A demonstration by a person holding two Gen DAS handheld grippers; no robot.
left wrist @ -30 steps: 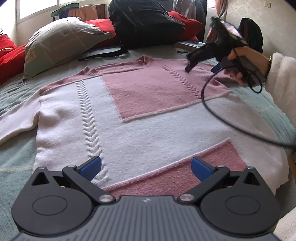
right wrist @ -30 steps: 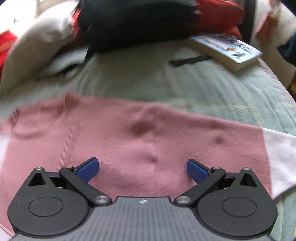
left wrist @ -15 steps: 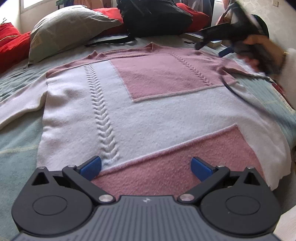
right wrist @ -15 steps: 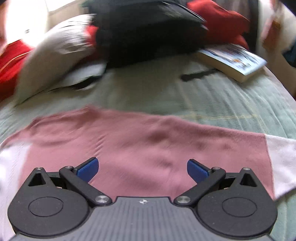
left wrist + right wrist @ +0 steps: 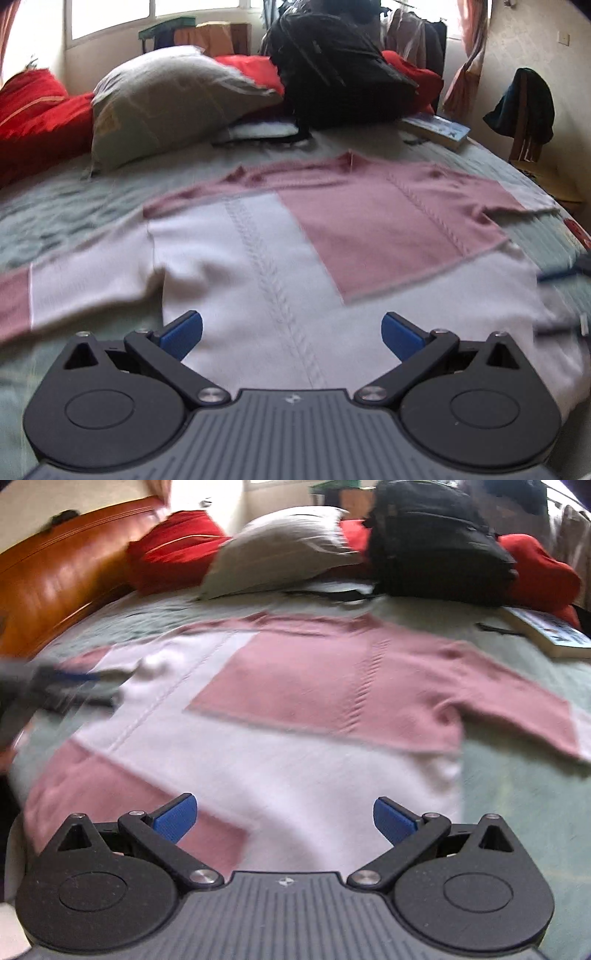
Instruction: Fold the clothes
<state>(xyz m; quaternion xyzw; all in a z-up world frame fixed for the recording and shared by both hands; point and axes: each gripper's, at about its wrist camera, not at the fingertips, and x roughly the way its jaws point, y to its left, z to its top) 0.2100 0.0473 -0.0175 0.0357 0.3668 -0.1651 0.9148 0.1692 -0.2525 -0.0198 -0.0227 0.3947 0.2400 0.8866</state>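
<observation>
Bright windows (image 5: 110, 18) behind a green-quilted bed (image 5: 74, 199), brown headboard (image 5: 55, 576), pale wall (image 5: 517, 44).

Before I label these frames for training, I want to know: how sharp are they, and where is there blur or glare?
Left wrist view: sweater smeared by motion, its cable stitch soft; window blown out white; own fingers crisp. Right wrist view: heavier smear on the sweater; the left gripper is a streak; headboard shows glare. Both bend at the edges.
</observation>
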